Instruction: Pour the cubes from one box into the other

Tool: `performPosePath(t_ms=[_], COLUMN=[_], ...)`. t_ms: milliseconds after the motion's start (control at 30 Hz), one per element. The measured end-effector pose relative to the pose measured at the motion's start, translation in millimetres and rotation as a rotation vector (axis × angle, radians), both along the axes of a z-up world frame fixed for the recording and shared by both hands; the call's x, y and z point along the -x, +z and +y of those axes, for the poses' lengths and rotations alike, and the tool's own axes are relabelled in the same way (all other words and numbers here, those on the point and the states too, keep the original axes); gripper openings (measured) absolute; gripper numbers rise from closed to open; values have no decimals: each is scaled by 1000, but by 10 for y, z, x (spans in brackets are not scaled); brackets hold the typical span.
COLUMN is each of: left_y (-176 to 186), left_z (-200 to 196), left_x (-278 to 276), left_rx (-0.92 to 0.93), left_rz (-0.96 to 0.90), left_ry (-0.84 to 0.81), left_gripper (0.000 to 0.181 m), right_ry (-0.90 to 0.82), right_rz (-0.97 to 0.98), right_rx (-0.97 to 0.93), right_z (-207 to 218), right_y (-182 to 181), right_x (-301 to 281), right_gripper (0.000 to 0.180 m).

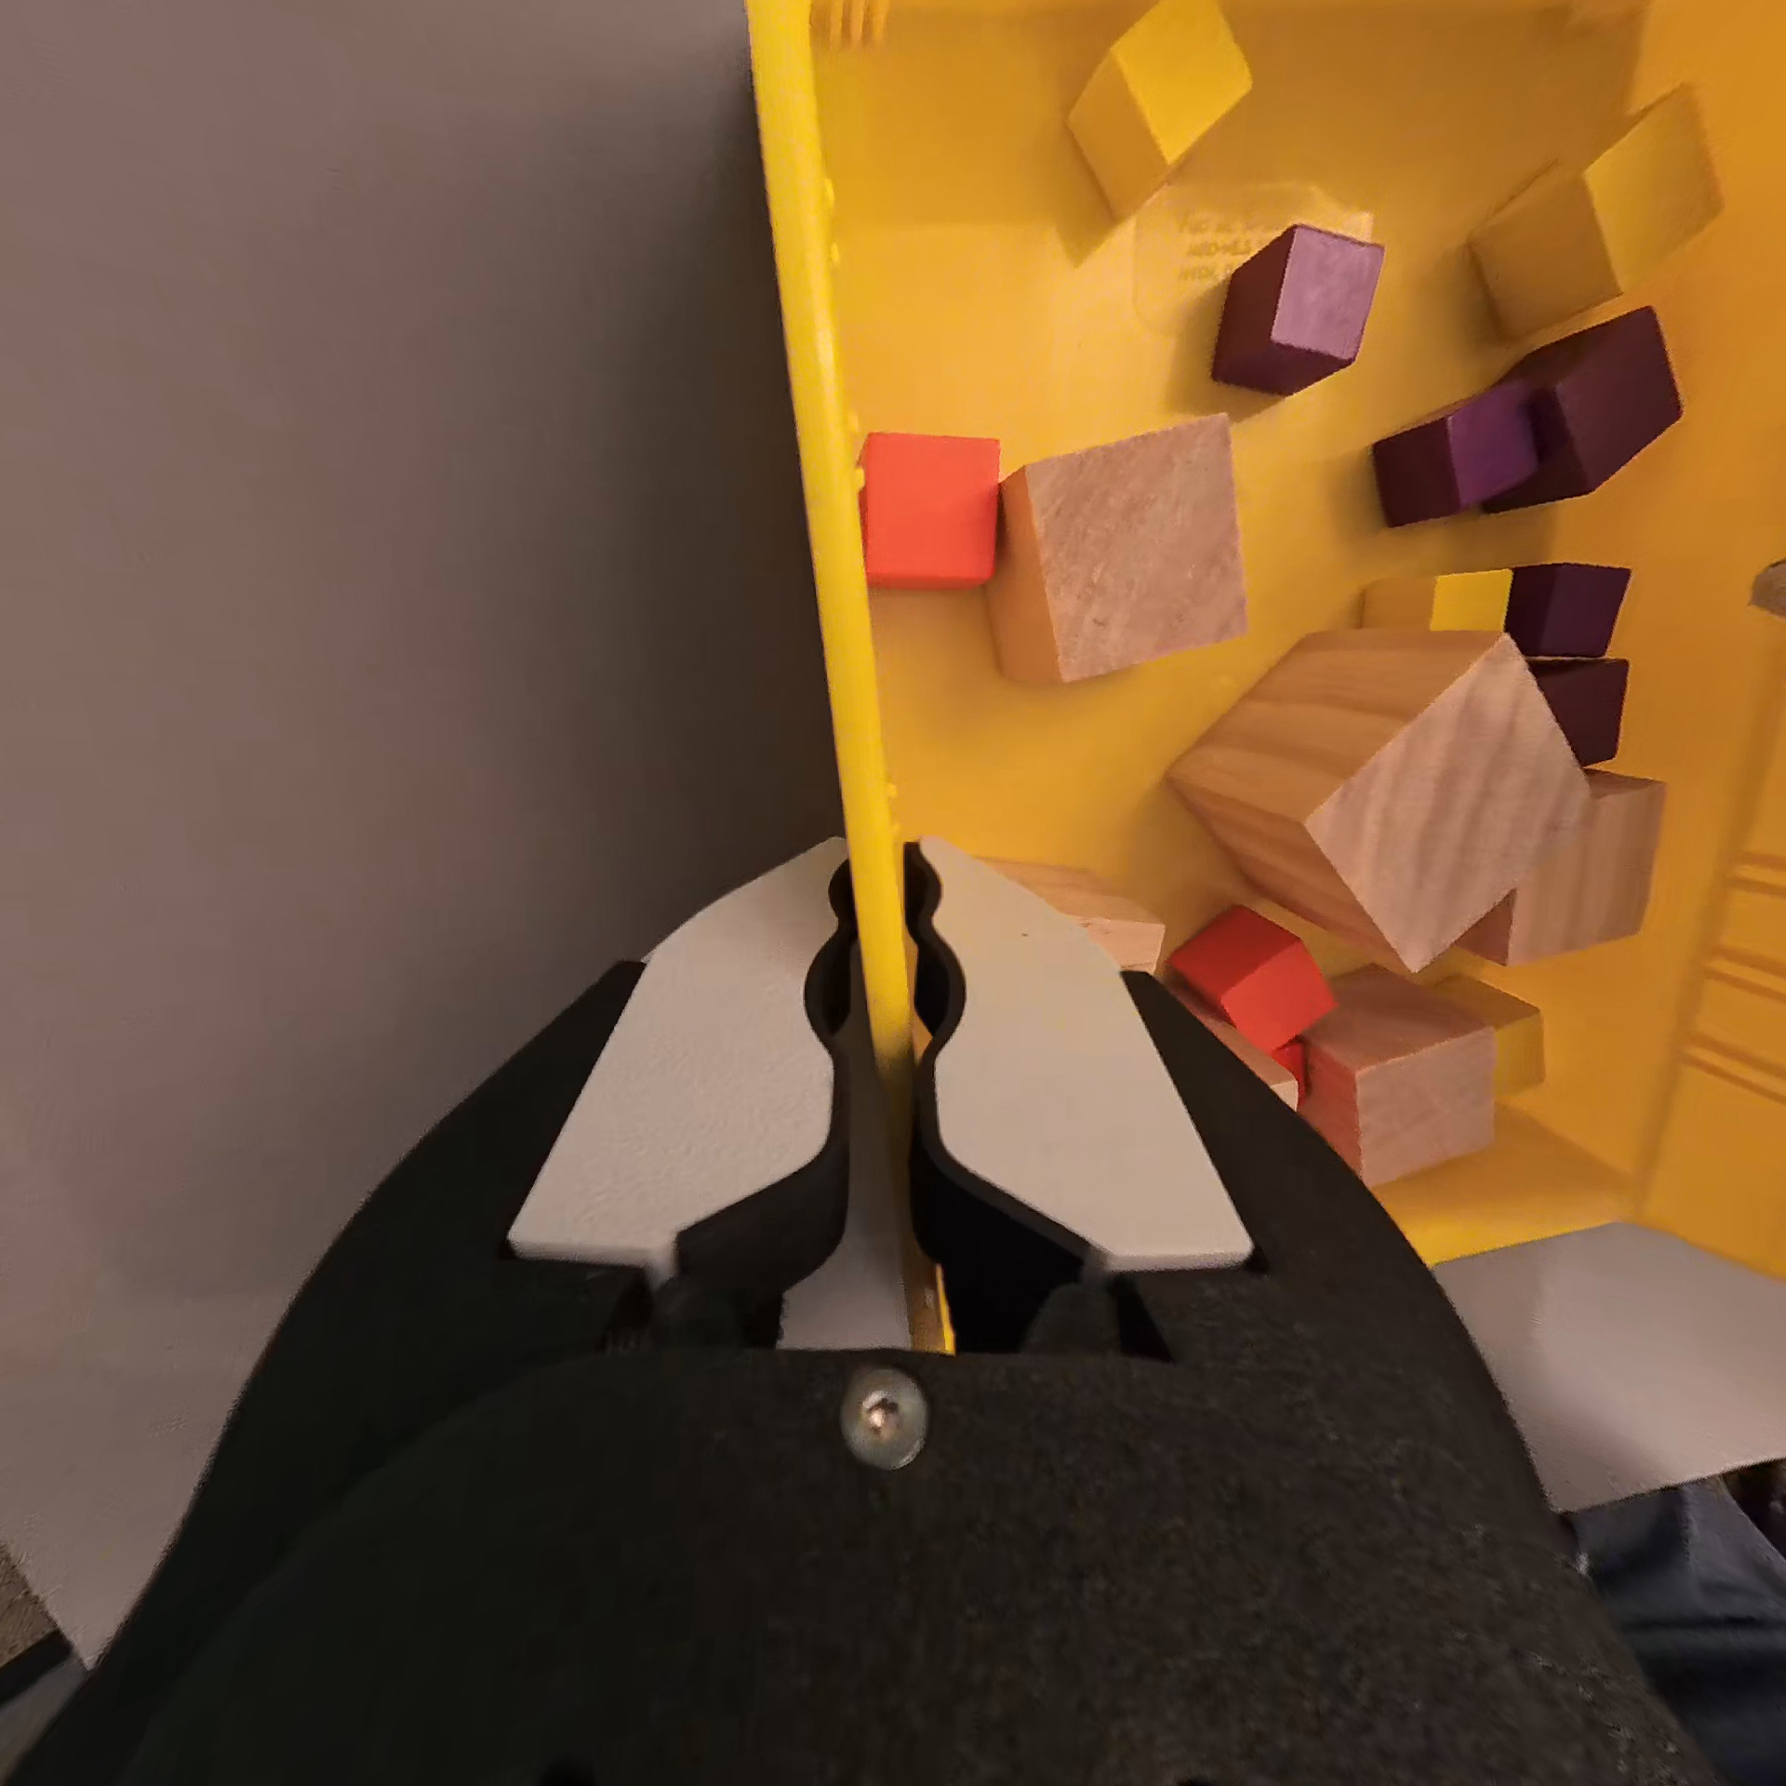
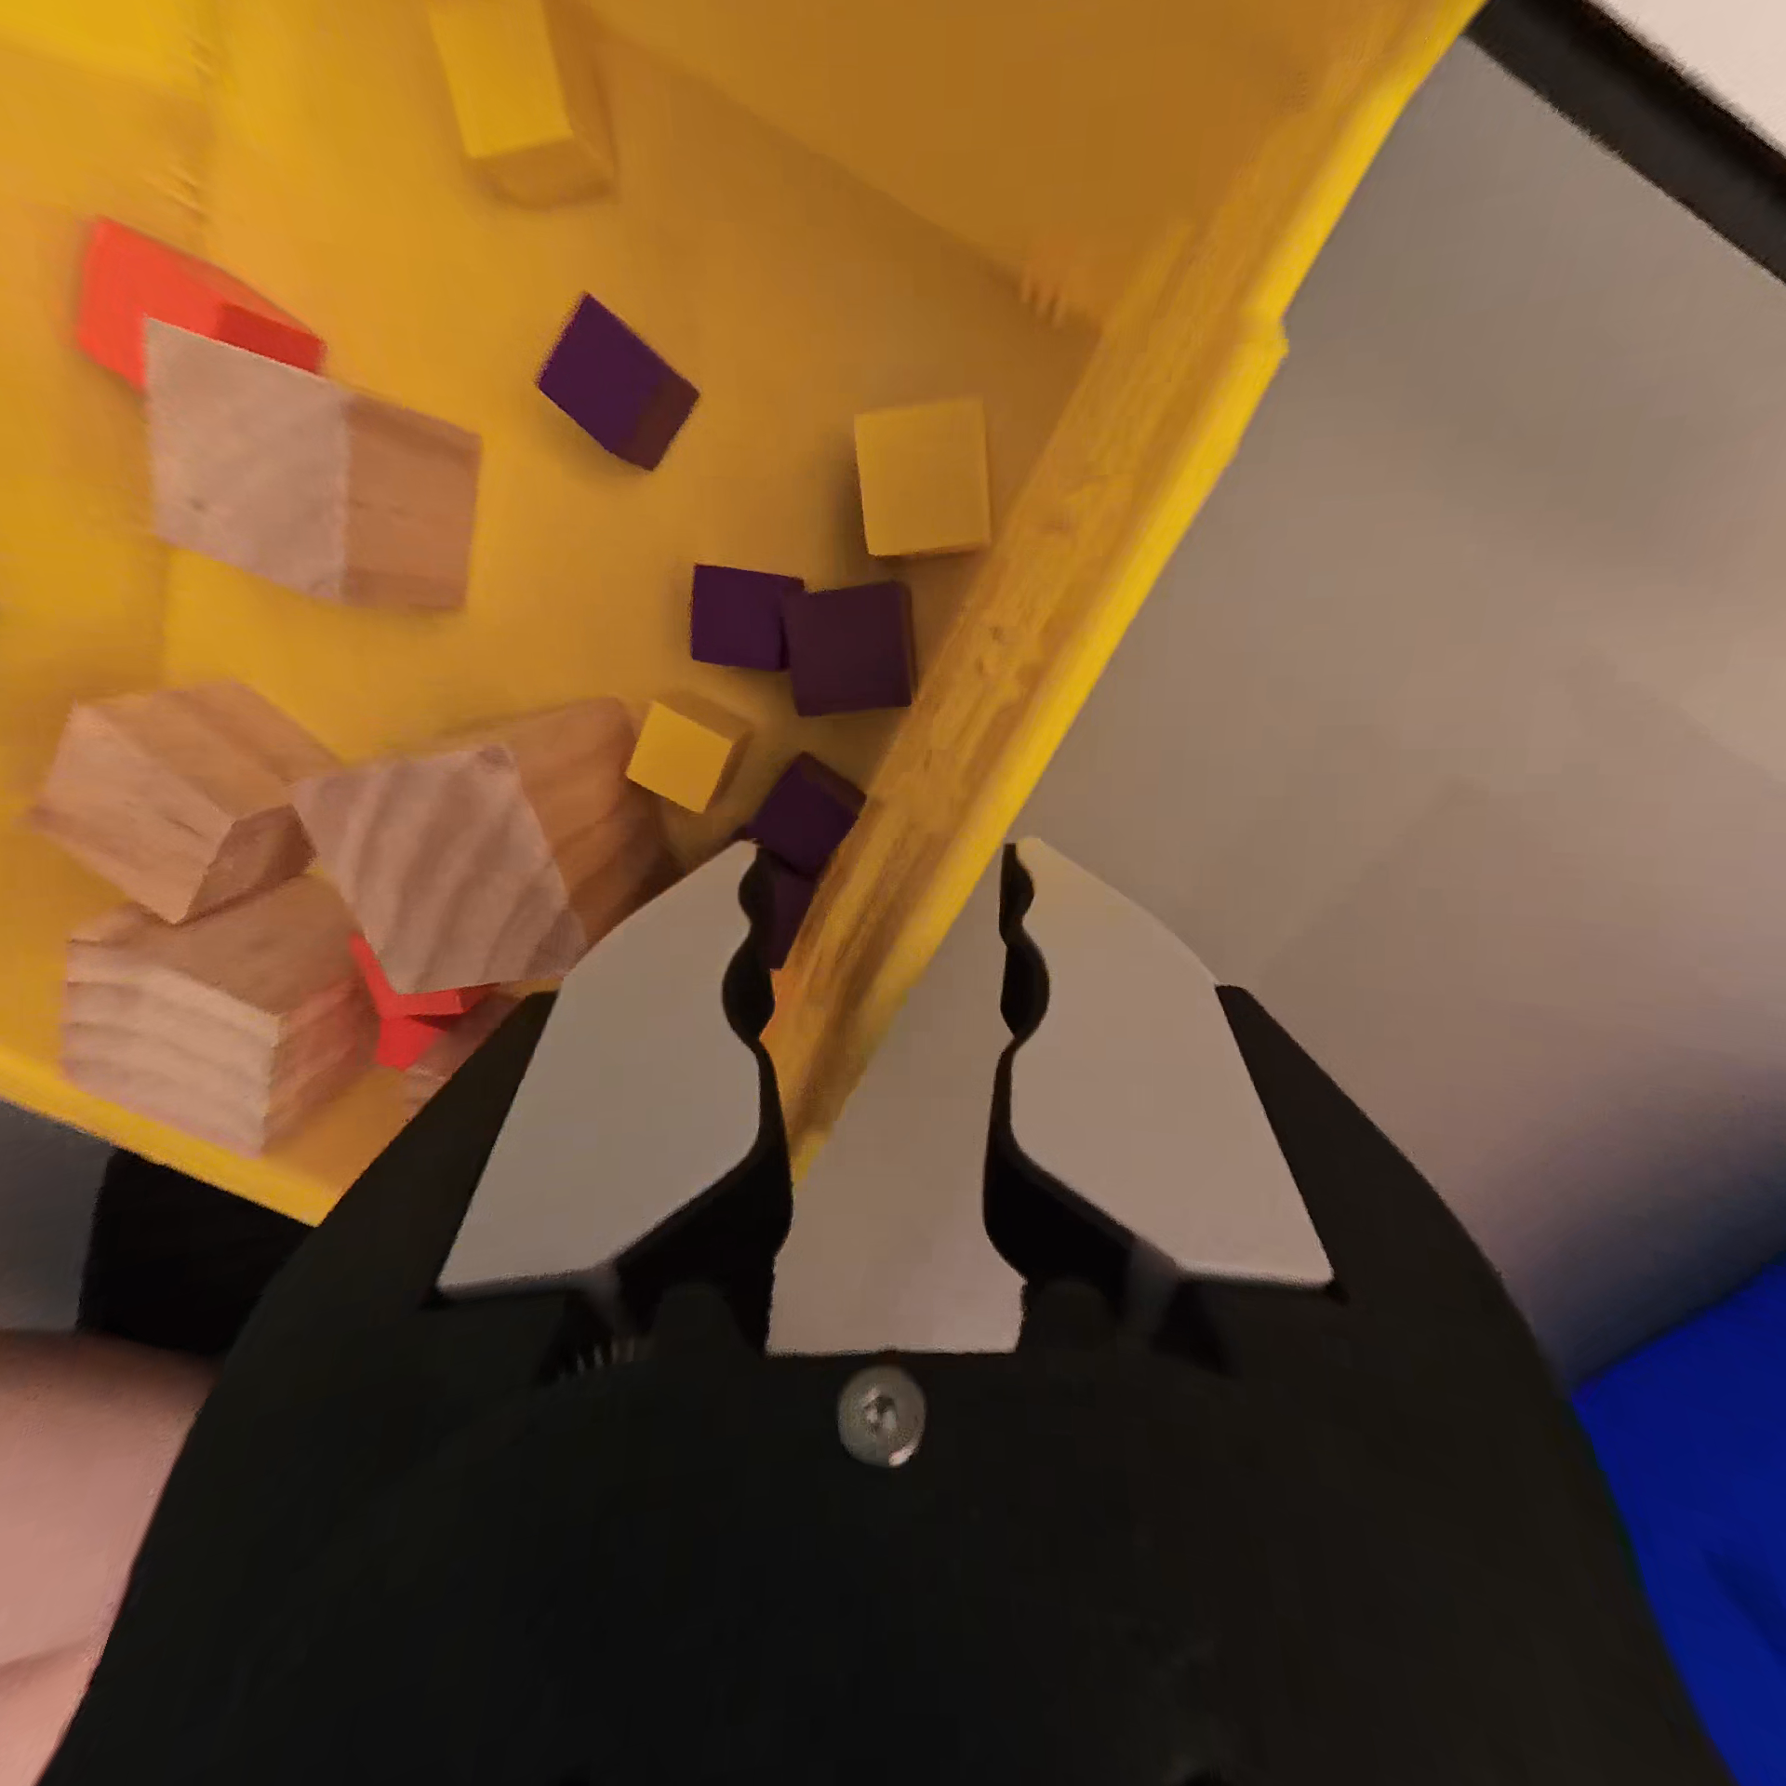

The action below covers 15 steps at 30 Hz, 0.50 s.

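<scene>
A yellow box (image 1: 821,387) holds several loose cubes: plain wooden ones (image 1: 1131,551), red (image 1: 928,507), purple (image 1: 1305,309) and yellow (image 1: 1160,97). My left gripper (image 1: 879,855) is shut on the box's left wall, one finger inside and one outside. In the right wrist view the box (image 2: 1111,483) runs slantwise and the picture is blurred. My right gripper (image 2: 879,855) is open and straddles the box's right wall, with a gap at the outer finger. Wooden (image 2: 309,483) and purple cubes (image 2: 850,648) lie inside. A blue box (image 2: 1701,1508) shows at the lower right.
The grey table (image 1: 338,580) lies to the left of the box and also to its right (image 2: 1450,773), with a black edge (image 2: 1643,116) at the far side. A person's hand (image 2: 68,1498) shows at the lower left of the right wrist view.
</scene>
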<state>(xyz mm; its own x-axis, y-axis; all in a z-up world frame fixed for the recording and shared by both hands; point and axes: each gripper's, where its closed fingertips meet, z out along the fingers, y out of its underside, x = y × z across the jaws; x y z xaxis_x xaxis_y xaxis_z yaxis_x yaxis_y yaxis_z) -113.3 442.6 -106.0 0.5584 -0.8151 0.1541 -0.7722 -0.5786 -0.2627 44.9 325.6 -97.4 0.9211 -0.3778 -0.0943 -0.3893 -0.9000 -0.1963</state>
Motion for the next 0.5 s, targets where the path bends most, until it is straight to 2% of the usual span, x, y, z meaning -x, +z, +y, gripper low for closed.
performPosePath(t_ms=[100, 133, 300, 367, 500], left_y=[-48, -46, -77, -152, -189], left_z=[-22, -24, -53, -124, -125], left_x=[6, 8, 19, 43, 70], left_rx=[34, 34, 39, 88, 55], left_rz=[3, 0, 35, 65, 117], left_ry=[-4, -8, -33, -62, -115], left_gripper=[9, 9, 11, 13, 7], right_ry=[-12, -23, -76, -93, -83], right_rz=[0, 23, 114, 155, 128], right_rx=[108, 119, 81, 63, 85], right_z=[-71, -72, -29, -29, -35], right_y=[-156, -192, -200, -213, -217], right_x=[44, 75, 106, 109, 100], right_gripper=[39, 32, 12, 11, 9])
